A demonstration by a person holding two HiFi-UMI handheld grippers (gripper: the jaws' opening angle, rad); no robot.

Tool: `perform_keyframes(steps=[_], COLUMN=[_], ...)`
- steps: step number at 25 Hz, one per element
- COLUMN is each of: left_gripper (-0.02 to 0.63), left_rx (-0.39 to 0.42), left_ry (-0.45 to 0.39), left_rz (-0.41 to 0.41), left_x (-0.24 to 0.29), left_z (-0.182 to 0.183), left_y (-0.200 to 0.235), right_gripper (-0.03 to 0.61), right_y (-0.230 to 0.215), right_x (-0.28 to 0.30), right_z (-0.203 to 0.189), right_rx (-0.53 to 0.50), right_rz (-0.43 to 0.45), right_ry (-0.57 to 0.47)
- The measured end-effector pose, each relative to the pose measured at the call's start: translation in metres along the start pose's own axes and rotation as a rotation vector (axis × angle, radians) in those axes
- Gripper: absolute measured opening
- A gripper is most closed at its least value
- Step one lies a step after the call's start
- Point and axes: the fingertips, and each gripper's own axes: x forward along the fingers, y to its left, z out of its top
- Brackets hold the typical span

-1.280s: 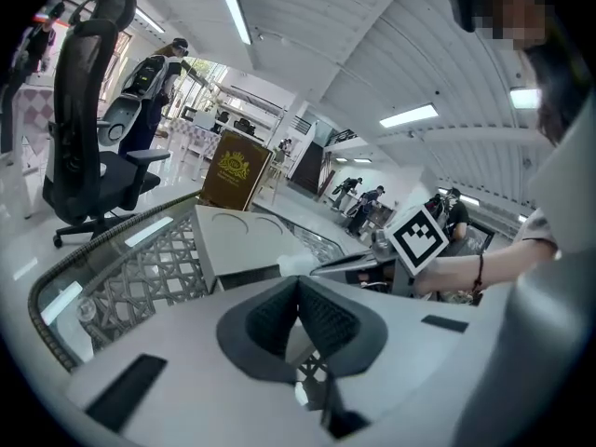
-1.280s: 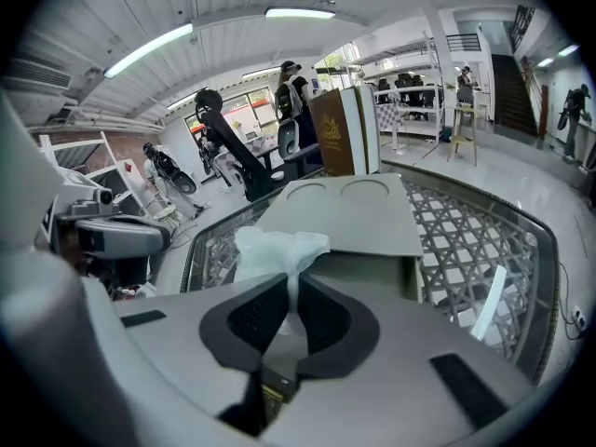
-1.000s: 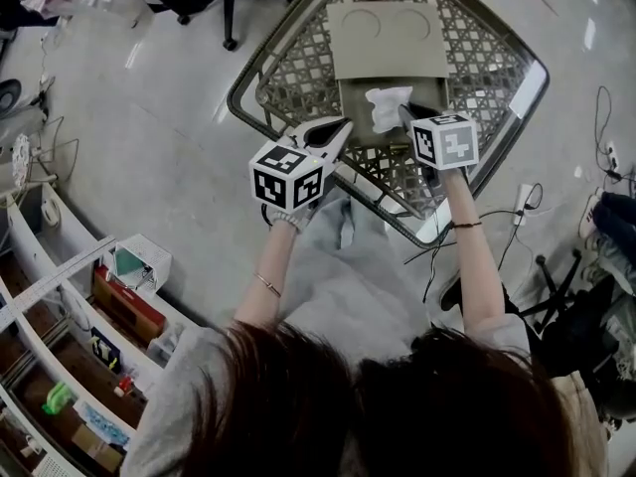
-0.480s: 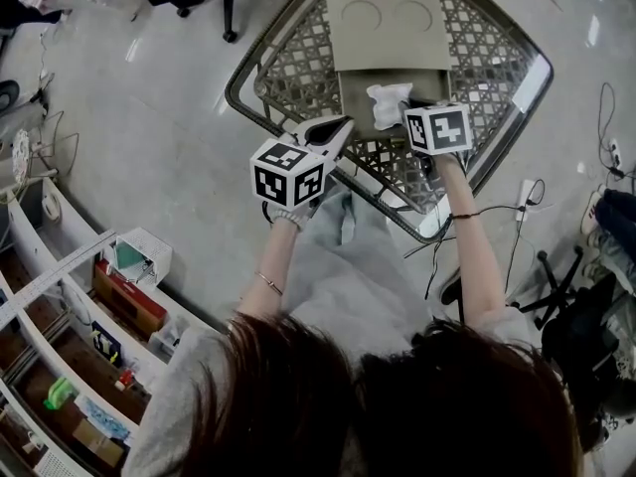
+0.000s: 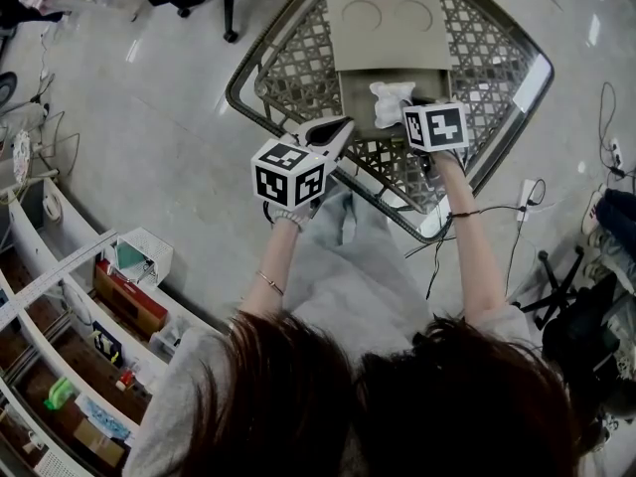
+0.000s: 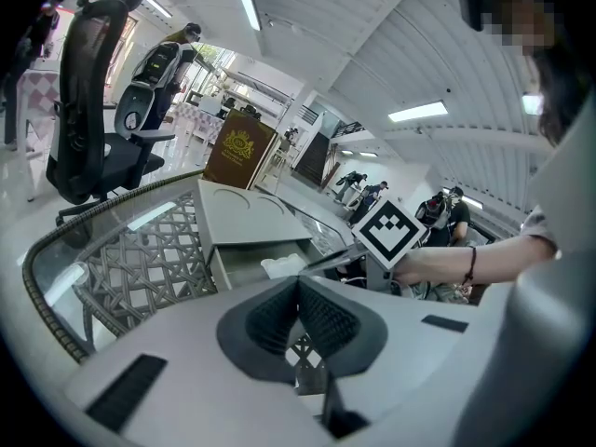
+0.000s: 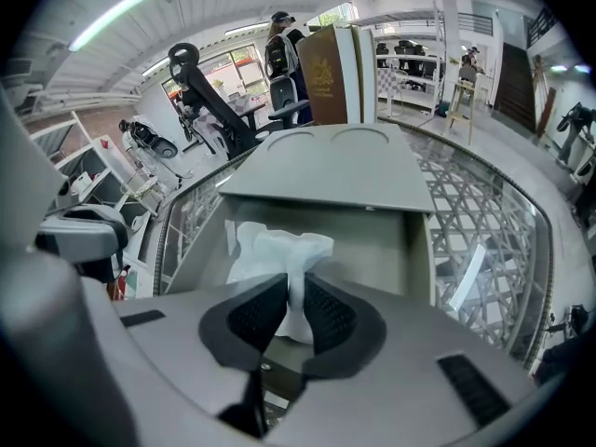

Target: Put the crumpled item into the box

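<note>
- Pinching the crumpled tissue point(image 7: 279, 245), your right gripper point(image 7: 292, 291) hangs over the box point(image 7: 372, 240).
- Your left gripper point(image 6: 298, 291), pressed together and empty, hovers at the table's point(image 5: 298, 68) near edge.

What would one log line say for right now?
right gripper: shut on crumpled tissue | tissue: at open box | left gripper: shut, empty

On the bench point(image 5: 288, 63) the box point(image 5: 360, 107) stands with its lid point(image 5: 388, 30) behind it, the crumpled item point(image 5: 388, 100) over its opening between the right tool's point(image 7: 296, 307) jaws, the left tool point(image 5: 340, 127) nearer, leftward.
</note>
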Motion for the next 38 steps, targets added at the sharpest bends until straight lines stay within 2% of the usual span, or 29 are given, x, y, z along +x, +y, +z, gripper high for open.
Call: perform_keyframes(steps=[11,17,19,26,29,38], left_gripper=[0.017,0.018,0.017,0.017,0.017,0.017], left_rx=[-0.003,0.005,0.011,0.040,0.053,0.103], left_ry=[-0.005,-0.011,-0.013,-0.028,-0.037,-0.097], left_rz=[-0.002,-0.006,-0.010,-0.027,-0.032,-0.046], left_x=[-0.003,-0.007,-0.008,-0.012,-0.014,-0.026], left_z=[0.001,0.004,0.006,0.019,0.025,0.055], left_y=[0.000,-0.002,-0.004,-0.009,-0.013,-0.026], right_gripper=[0.119,0.133,0.131,0.051,0.031,0.021], right_y=[-0.008,-0.005,-0.002,0.007,0.012,0.023], right_x=[-0.004,-0.017,-0.024,-0.044,-0.056,-0.100], right_z=[0.005,0.013,0.017,0.026,0.032,0.050], right_rx=[0.031,0.041,0.043,0.004,0.013,0.024], right_rz=[-0.052,-0.054,-0.048,-0.030,-0.011,0.031], right_ry=[-0.034,-0.098,-0.127,-0.195,-0.259,-0.433])
